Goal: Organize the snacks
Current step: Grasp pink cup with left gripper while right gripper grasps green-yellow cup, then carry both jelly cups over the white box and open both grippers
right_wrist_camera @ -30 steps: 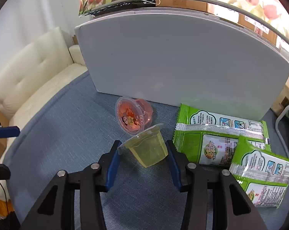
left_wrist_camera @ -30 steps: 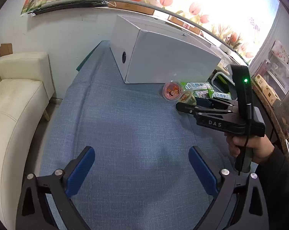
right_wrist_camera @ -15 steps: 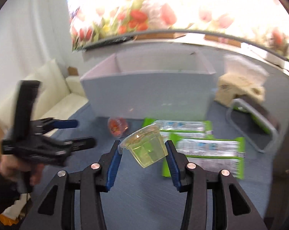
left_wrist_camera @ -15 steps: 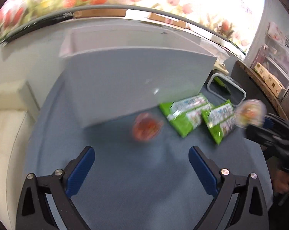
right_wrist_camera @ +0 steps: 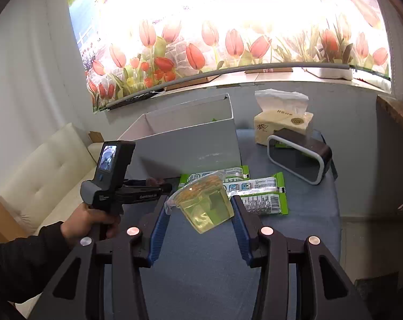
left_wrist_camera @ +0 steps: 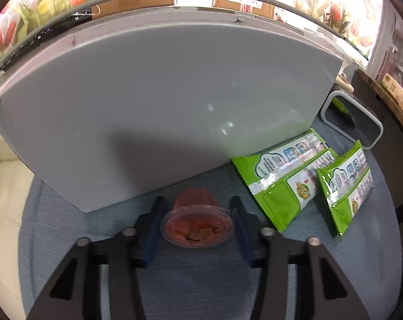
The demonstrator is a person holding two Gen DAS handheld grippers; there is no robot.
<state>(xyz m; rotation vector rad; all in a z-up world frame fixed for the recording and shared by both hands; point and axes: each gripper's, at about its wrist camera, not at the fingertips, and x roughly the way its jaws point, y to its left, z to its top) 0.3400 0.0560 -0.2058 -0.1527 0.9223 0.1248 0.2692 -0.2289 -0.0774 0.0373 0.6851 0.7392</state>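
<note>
A red jelly cup (left_wrist_camera: 197,221) lies on its side on the blue tablecloth, close to the front wall of the white box (left_wrist_camera: 174,106). My left gripper (left_wrist_camera: 196,213) is closing around it, and its blue pads meet the cup's rim on both sides. My right gripper (right_wrist_camera: 198,213) is shut on a yellow jelly cup (right_wrist_camera: 205,208), held tilted above the table. In the right wrist view the left gripper (right_wrist_camera: 161,184) sits low to the left, in front of the white box (right_wrist_camera: 190,138). Two green snack packets (left_wrist_camera: 284,184) (left_wrist_camera: 345,186) lie right of the red cup.
A tissue pack (right_wrist_camera: 281,122) and a black bin with a white rim (right_wrist_camera: 300,157) stand right of the box. A cream sofa (right_wrist_camera: 49,173) runs along the table's left side. A person's hand (right_wrist_camera: 89,221) in a dark sleeve holds the left gripper.
My left gripper swung over to the red cup and its jaws narrowed around it. My right gripper rose and pulled back with the yellow cup.
</note>
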